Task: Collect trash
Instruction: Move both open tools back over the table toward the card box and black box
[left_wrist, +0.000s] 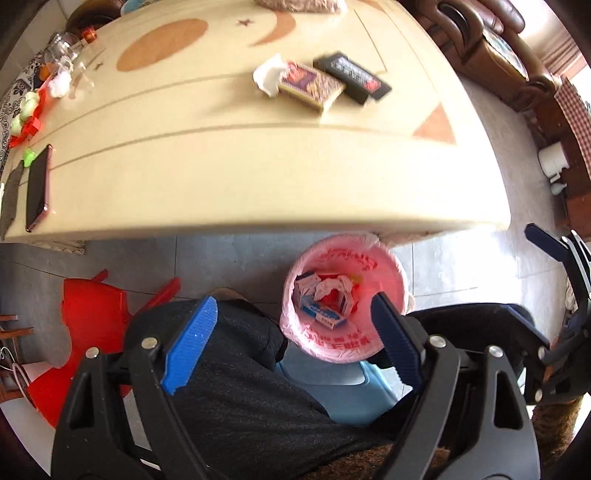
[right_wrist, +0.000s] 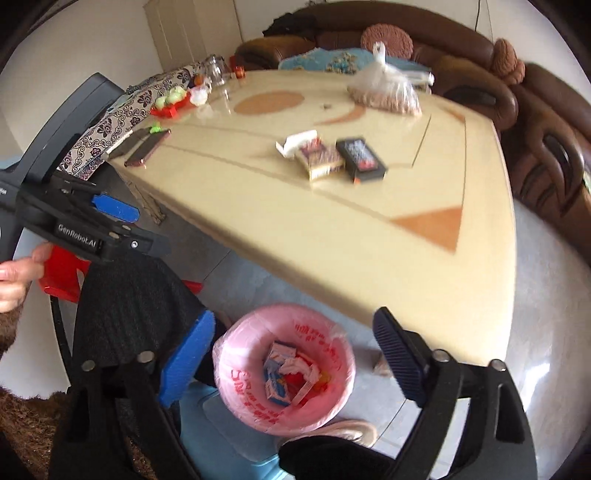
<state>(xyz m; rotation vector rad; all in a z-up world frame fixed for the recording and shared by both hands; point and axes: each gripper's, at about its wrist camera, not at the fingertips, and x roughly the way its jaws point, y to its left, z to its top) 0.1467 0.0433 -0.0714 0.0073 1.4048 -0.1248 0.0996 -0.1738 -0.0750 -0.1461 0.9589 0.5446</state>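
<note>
Both hand-held grippers, left (left_wrist: 291, 347) and right (right_wrist: 295, 365), hang open and empty above the pink-lined bin (right_wrist: 284, 373). I next approach the crumpled tissue (right_wrist: 295, 142) on the worktop (right_wrist: 332, 229) (pinch low, beside the boxes).

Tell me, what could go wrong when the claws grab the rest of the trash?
1. The crumpled white paper touches the purple patterned box, which touches the black box; an open claw could nudge the wrong one away.
2. The pink-lined bin sits on the floor, partly under the table edge, so a drop made too early might miss it.
3. A phone lies near the edge; a swinging claw might knock it off.
</note>
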